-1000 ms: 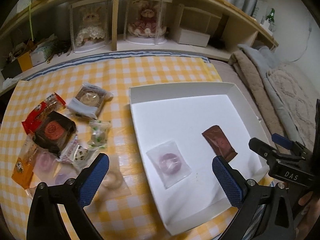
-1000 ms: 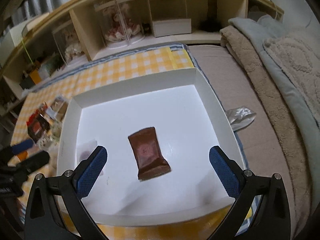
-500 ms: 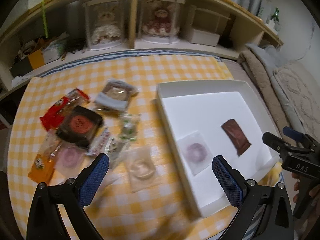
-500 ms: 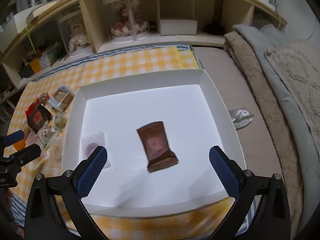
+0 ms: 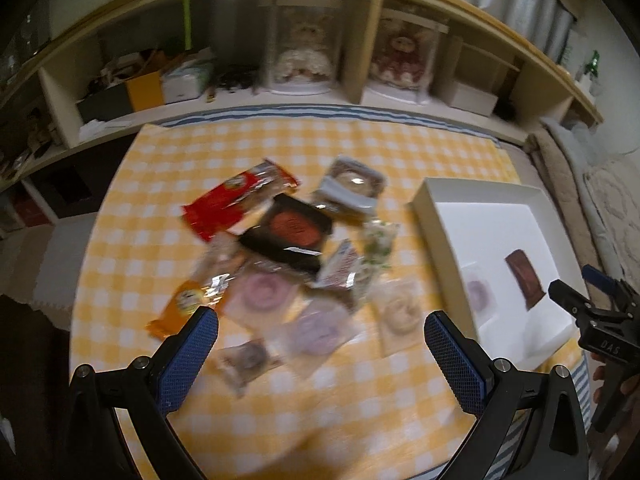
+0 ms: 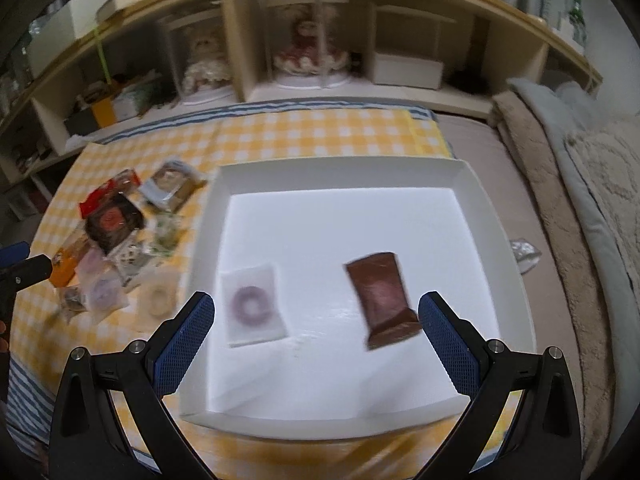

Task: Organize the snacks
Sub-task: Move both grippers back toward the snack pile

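White tray (image 6: pixel 224 178) holding two snacks; we are choosing the next.
We are holding left gripper (image 5: pixel 320 336) and right gripper (image 6: pixel 316 330) spread, empty; snack pile (image 5: pixel 288 252) at twelve o'clock needs pinching.

Both views are pretty smeared with motion blur. In the left wrist view the snack pile (image 5: pixel 288 264) in the middle of the frame is mushy, so the print on the red packet (image 5: pixel 236 200) and the orange packet (image 5: pixel 180 308) can't be read, and the clear wrappers at the bottom of the pile run into each other. The right gripper (image 5: pixel 600 320) is cut off by the right edge, so no telling how its fingers stand from there. In the right wrist view the left gripper (image 6: pixel 20 268) only pokes in at the left edge. The small silvery thing (image 6: pixel 524 252) right of the white box (image 6: pixel 500 240) is too small to identify. The dolls (image 6: pixel 308 48) on the shelf are fuzzy.
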### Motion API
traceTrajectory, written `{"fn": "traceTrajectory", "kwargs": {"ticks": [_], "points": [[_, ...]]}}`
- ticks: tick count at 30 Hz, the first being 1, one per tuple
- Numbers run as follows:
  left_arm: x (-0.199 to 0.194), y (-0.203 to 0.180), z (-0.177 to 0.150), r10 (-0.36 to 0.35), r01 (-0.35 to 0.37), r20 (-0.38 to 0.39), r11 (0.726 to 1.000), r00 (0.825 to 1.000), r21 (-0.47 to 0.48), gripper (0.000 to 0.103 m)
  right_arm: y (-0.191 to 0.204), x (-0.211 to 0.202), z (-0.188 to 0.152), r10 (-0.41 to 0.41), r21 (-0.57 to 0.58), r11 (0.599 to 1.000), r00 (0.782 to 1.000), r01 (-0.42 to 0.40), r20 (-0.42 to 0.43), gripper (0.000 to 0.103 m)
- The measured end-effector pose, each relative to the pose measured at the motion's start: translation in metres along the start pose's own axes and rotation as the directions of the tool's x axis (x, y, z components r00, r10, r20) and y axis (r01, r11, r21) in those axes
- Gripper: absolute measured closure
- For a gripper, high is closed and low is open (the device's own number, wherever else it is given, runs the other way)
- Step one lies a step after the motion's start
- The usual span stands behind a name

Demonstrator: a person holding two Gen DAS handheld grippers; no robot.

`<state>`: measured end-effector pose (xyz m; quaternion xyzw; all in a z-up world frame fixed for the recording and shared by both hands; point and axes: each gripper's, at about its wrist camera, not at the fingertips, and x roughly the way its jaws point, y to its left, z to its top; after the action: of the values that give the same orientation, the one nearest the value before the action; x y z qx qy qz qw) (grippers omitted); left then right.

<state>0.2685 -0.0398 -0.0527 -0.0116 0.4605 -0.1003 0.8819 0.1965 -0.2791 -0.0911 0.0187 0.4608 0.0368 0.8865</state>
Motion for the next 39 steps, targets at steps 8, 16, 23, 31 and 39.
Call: {"fn": "traceTrajectory", "kwargs": {"ticks": [8, 16, 23, 31, 39], "points": [[-0.007, 0.042, -0.016, -0.085, 0.084, -0.01, 0.994, 0.996, -0.067, 0.0, 0.053, 0.008, -0.004, 0.083, -0.09, 0.992, 0.997, -0.083, 0.001, 0.0], [0.023, 0.074, -0.008, -0.257, 0.249, -0.03, 0.956, 0.966, -0.153, 0.021, 0.108, 0.026, -0.004, 0.421, -0.028, 0.905, 0.904, -0.424, -0.075, 0.028], [0.076, 0.09, 0.002, -0.331, 0.309, -0.09, 0.931, 0.939, -0.195, 0.023, 0.145, 0.054, -0.021, 0.506, -0.032, 0.855, 0.845, -0.518, -0.175, 0.04], [0.098, 0.098, -0.012, -0.268, 0.249, -0.212, 0.962, 0.94, -0.111, 0.031, 0.161, 0.088, -0.037, 0.554, -0.001, 0.817, 0.785, -0.577, -0.277, 0.044], [0.088, 0.065, -0.024, -0.093, 0.129, -0.291, 0.986, 0.952, 0.109, 0.06, 0.15, 0.093, -0.042, 0.542, 0.053, 0.832, 0.789, -0.553, -0.29, 0.044]]}}
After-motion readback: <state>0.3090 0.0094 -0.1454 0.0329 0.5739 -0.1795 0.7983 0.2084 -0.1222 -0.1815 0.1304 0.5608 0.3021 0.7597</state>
